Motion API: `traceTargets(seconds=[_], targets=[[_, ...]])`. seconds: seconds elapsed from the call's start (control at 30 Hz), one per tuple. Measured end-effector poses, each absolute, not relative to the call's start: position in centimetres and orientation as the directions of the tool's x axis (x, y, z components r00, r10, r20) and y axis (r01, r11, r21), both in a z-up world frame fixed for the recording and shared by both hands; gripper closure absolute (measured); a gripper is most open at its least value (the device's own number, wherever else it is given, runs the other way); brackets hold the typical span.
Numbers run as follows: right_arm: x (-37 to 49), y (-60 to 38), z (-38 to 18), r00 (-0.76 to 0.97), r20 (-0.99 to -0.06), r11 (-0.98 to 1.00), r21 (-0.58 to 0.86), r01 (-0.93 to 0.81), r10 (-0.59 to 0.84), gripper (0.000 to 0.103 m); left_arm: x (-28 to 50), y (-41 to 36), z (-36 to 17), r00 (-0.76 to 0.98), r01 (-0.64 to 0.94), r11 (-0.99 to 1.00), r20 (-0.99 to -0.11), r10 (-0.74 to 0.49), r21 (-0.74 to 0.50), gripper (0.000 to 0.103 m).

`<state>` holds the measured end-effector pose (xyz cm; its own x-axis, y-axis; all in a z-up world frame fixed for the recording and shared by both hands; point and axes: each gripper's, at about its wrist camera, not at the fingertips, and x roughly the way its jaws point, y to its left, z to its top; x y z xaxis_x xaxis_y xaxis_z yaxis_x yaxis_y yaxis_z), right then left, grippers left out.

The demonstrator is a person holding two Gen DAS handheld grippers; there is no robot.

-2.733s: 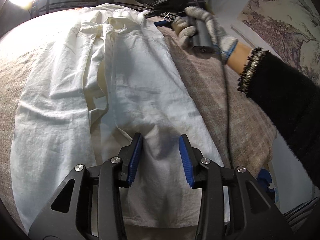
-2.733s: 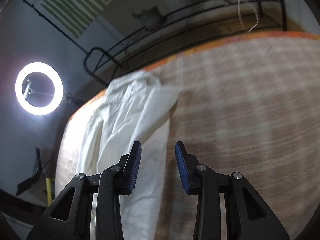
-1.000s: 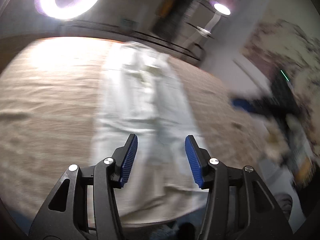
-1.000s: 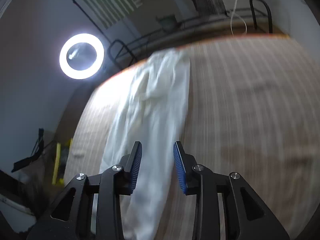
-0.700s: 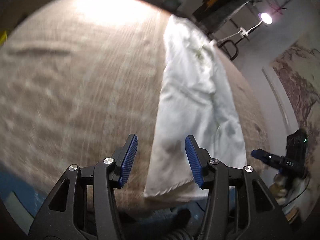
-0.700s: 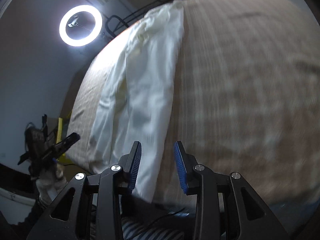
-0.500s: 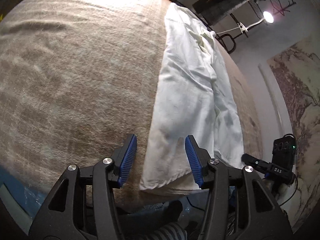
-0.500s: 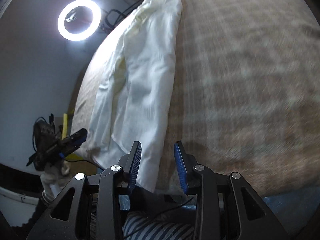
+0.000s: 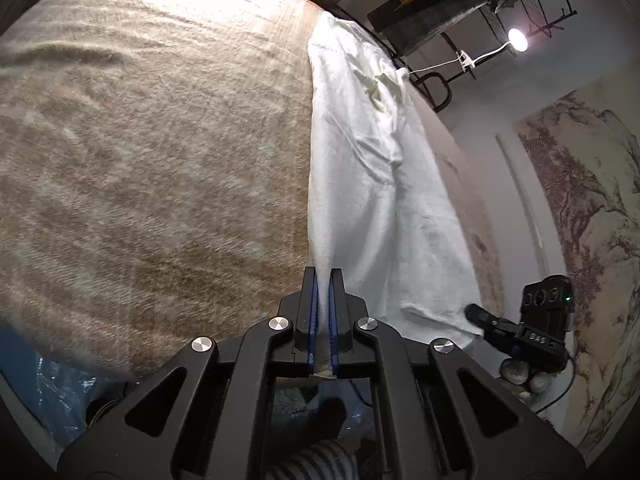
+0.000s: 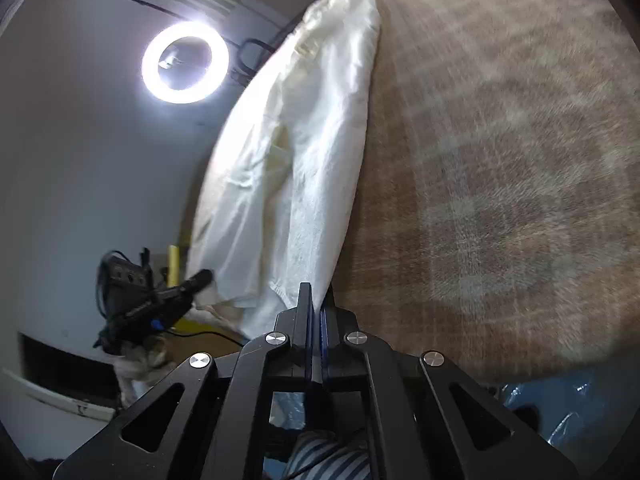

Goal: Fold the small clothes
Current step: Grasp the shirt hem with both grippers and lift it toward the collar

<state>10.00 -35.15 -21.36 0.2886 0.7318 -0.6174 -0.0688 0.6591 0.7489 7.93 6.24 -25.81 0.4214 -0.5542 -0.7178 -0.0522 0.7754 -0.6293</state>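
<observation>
Left view, left to right: beige blanket (image 9: pixel 140 160) fills most of the frame, lit bright at the top. Blue plastic (image 9: pixel 56 384) shows at the lower left edge. Your left gripper (image 9: pixel 323 276) sits at center bottom, jaws pressed together on the near left corner of the white garment (image 9: pixel 360 184), with a strip of cloth visible between the blue pads. The garment runs away from you as a long narrow folded strip on the blanket, reaching the far edge, creased near the top. At its near right corner you see your right gripper (image 9: pixel 478 314), its tip at the hem, with your gloved hand (image 9: pixel 520 372) under it. Right of that: a wall with a landscape painting (image 9: pixel 588 208) and a small lamp (image 9: pixel 517 39) up top.

Right view, left to right: ring light (image 10: pixel 185 67) on the grey wall, then your left gripper (image 10: pixel 202 278) touching the garment's (image 10: pixel 304 168) far corner. Your right gripper (image 10: pixel 315 294) is at center bottom, jaws clamped together on the garment's near corner. The blanket (image 10: pixel 500 160) takes up the right half.

Both near corners are pinched; the garment lies flat along the blanket, its hem at the near edge.
</observation>
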Motion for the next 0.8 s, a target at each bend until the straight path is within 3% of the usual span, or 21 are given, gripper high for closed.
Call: traceTargets(seconds=[0.2, 0.27, 0.3, 0.33, 0.4, 0.53, 0.57, 0.6, 0.7, 0.8], targets=[[9.6, -34.9, -23.8, 0.241, -0.693, 0.720, 0.693, -0.034, 0.679, 0.101, 7.9, 6.8, -27.6, 0.395, -0.112, 0.768, -0.737, -0.549, -0.631, 0.099], [9.7, -34.8, -23.3, 0.243, -0.685, 0.715, 0.696, -0.058, 0.686, 0.097, 7.6, 7.1, -27.4, 0.395, -0.116, 0.765, -0.736, -0.550, -0.634, 0.098], [9.7, -34.9, -23.1, 0.235, -0.682, 0.711, 0.700, -0.065, 0.693, 0.095, 7.5, 7.1, -27.3, 0.393, -0.113, 0.765, -0.736, -0.551, -0.634, 0.093], [9.6, -35.2, -23.0, 0.231, -0.679, 0.707, 0.704, -0.064, 0.697, 0.093, 7.4, 7.0, -27.3, 0.390, -0.108, 0.768, -0.738, -0.551, -0.631, 0.079], [9.5, -35.5, -23.2, 0.219, -0.674, 0.699, 0.712, -0.060, 0.706, 0.081, 7.0, 6.7, -27.3, 0.386, -0.085, 0.767, -0.730, -0.563, -0.636, 0.069], [9.3, -35.3, -23.9, 0.204, -0.645, 0.667, 0.743, -0.056, 0.736, 0.081, 6.5, 6.1, -27.1, 0.383, -0.052, 0.784, -0.737, -0.557, -0.619, 0.072], [9.4, -34.8, -24.0, 0.185, -0.634, 0.653, 0.755, -0.062, 0.751, 0.084, 6.6, 6.1, -27.1, 0.375, -0.055, 0.780, -0.737, -0.562, -0.623, 0.081], [9.5, -34.7, -24.1, 0.178, -0.629, 0.647, 0.760, -0.065, 0.757, 0.093, 6.8, 6.0, -27.0, 0.358, -0.053, 0.771, -0.733, -0.579, -0.635, 0.099], [9.5, -34.1, -24.3, 0.167, -0.630, 0.647, 0.760, -0.070, 0.758, 0.098, 7.1, 6.0, -26.5, 0.361, -0.048, 0.756, -0.717, -0.597, -0.653, 0.099], [9.6, -34.7, -23.6, 0.192, -0.575, 0.594, 0.803, -0.055, 0.795, 0.099, 7.6, 6.3, -25.6, 0.369, -0.050, 0.714, -0.677, -0.637, -0.699, 0.100]])
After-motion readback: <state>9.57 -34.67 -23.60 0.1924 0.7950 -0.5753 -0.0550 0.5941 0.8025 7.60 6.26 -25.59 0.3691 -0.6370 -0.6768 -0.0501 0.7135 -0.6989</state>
